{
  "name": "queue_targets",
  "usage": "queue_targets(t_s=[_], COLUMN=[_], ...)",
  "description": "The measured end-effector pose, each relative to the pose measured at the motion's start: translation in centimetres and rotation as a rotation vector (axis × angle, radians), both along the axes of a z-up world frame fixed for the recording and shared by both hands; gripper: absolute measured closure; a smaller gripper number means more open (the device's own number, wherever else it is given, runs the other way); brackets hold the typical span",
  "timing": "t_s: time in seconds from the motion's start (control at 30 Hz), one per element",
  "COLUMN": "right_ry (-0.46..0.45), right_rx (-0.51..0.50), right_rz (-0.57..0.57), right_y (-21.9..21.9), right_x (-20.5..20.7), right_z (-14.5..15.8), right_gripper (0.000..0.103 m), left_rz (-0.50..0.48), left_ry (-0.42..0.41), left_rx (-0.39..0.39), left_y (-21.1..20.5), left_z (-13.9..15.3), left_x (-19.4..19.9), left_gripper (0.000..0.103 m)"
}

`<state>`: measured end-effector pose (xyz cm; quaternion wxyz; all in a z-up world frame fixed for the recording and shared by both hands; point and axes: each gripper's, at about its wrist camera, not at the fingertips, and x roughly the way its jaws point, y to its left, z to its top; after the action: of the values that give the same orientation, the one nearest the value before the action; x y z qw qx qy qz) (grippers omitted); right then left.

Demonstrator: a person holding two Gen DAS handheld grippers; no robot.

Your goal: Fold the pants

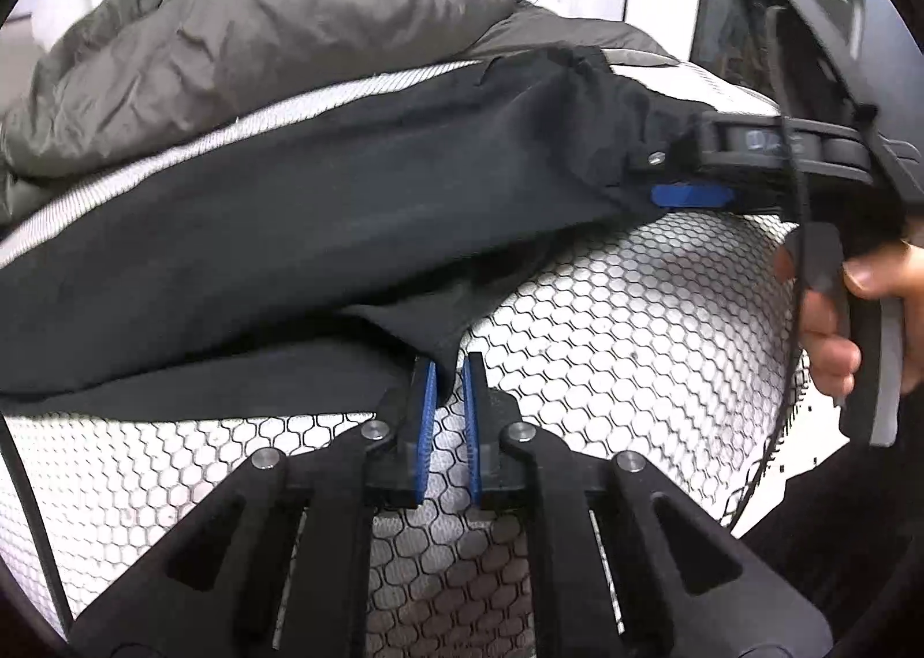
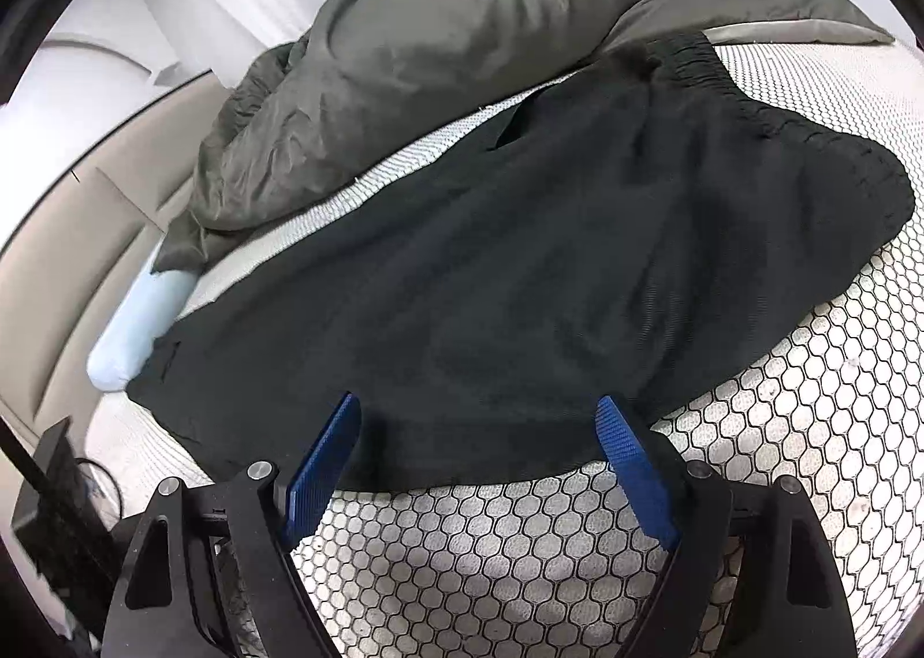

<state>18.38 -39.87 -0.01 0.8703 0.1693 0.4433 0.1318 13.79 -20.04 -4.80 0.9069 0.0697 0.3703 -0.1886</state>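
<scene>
Black pants [image 2: 520, 265] lie spread across a white mattress with a black honeycomb print [image 2: 520, 542], their elastic waistband at the upper right. My right gripper [image 2: 478, 404] is open, its blue pads standing wide on either side of the pants' near edge without pressing on it. In the left wrist view the pants [image 1: 289, 231] stretch from the left to the upper right. My left gripper [image 1: 449, 378] is shut on a small fold of the pants' lower edge. The right gripper's blue pad [image 1: 690, 194] shows at the cloth's right end.
A crumpled grey-green duvet [image 2: 433, 52] is heaped behind the pants along the mattress's far side. A light blue pillow [image 2: 138, 335] lies at the left end. A person's hand [image 1: 837, 323] grips the right tool's handle. The bare mattress [image 1: 606, 323] lies in front.
</scene>
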Motion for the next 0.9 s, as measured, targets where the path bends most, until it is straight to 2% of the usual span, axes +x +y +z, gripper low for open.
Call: queue_targets(t_s=[0.07, 0.13, 0.17, 0.2, 0.3, 0.37, 0.4, 0.43, 0.5, 0.77, 0.83, 0.9], right_ry=[-0.002, -0.003, -0.002, -0.002, -0.004, -0.005, -0.006, -0.006, -0.006, -0.005, -0.001, 0.001], right_rx=[-0.016, -0.014, -0.01, -0.008, -0.01, -0.008, -0.008, -0.008, -0.009, -0.009, -0.017, -0.026], right_rz=[0.001, 0.001, 0.001, 0.0, 0.001, 0.0, -0.001, -0.001, -0.001, 0.001, 0.001, 0.003], right_y=[0.6, 0.7, 0.6, 0.2, 0.0, 0.1, 0.2, 0.2, 0.3, 0.2, 0.2, 0.4], right_x=[0.0, 0.0, 0.0, -0.1, -0.4, -0.4, -0.5, -0.5, -0.5, -0.7, -0.6, -0.5], right_z=[0.0, 0.0, 0.0, 0.0, 0.0, 0.0, 0.0, 0.0, -0.1, -0.2, -0.2, -0.3], right_gripper=[0.018, 0.018, 0.018, 0.018, 0.018, 0.018, 0.018, 0.018, 0.018, 0.018, 0.017, 0.017], left_rz=[0.006, 0.022, 0.038, 0.057, 0.077, 0.113, 0.137, 0.15, 0.145, 0.042, 0.024, -0.009], left_ry=[0.027, 0.079, 0.096, 0.098, 0.1, 0.067, 0.06, 0.076, 0.09, -0.062, -0.059, 0.0], left_rx=[-0.047, -0.118, -0.159, -0.175, -0.215, -0.219, -0.216, -0.227, -0.254, -0.118, -0.071, -0.035], left_y=[0.6, 1.1, 1.4, 1.6, 2.1, 2.5, 2.8, 3.2, 3.5, 2.3, 1.9, 1.0], left_z=[0.4, 0.8, 1.0, 1.1, 1.5, 1.8, 1.7, 1.5, 1.3, 2.4, 1.9, 0.2], left_x=[0.3, 1.1, 1.6, 1.8, 2.2, 2.4, 2.6, 3.0, 3.2, -1.0, -1.6, -1.8], left_gripper=[0.09, 0.058, 0.051, 0.048, 0.048, 0.054, 0.074, 0.088, 0.099, 0.1, 0.1, 0.101])
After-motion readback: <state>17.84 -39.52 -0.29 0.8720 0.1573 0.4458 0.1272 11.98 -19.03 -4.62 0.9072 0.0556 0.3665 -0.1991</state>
